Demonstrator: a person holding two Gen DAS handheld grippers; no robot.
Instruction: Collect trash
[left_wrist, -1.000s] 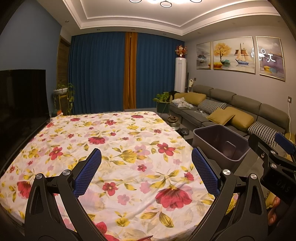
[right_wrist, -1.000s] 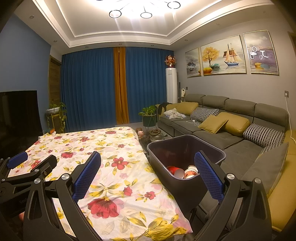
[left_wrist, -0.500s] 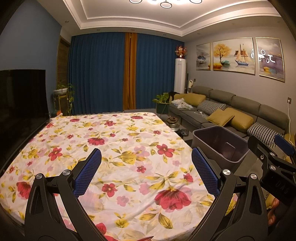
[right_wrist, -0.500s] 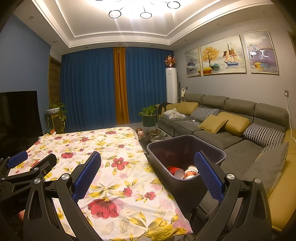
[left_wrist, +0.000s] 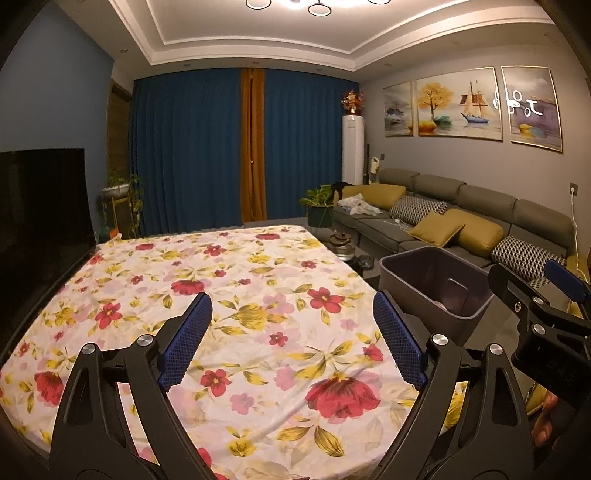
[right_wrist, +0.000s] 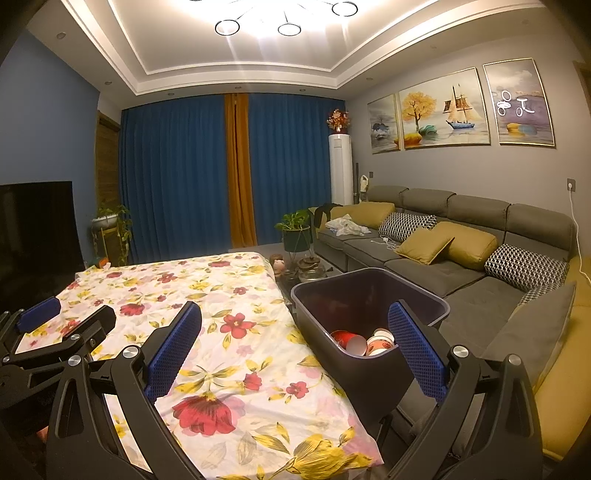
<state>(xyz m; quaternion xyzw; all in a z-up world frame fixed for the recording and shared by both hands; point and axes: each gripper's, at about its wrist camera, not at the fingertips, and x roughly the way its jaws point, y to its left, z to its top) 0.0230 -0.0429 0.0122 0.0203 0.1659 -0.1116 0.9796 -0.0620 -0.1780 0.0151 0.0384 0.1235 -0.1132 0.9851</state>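
Hovering low over the flowered cloth (left_wrist: 258, 295) covering the table, angled slightly downward: left claw (left_wrist: 291, 343), blue pads spread wide but closing a little, nothing between them except bare cloth. Showing also at the left edge of the right wrist view (right_wrist: 66, 325), just beside the right claw and pointing the same way.

Hanging over the near right corner of the table, tilted slightly downward: right claw (right_wrist: 295, 350), pads spread wide, gripping nothing, its right pad overlapping the near wall of the bin in the picture. Peeking in at the right edge of the left wrist view (left_wrist: 535, 295), with fingertips of a hand (left_wrist: 546, 424) showing below it.

Standing upright, mouth facing up, just off the right edge of the table, between table and sofa: dark purple bin (right_wrist: 373, 291), long axis running away from the camera toward the far wall. Lying at its bottom: red paper cup (right_wrist: 349, 341) on its side, open mouth turned toward the camera, touching a printed paper bowl (right_wrist: 380, 341).

Stretching along the right wall: grey sofa (right_wrist: 461, 266) with yellow cushions. Crowding the gap beyond the bin: a potted plant (right_wrist: 295, 229) and a kettle (right_wrist: 312, 269) on a low stand. Filling the far wall: blue curtains (right_wrist: 177, 173).
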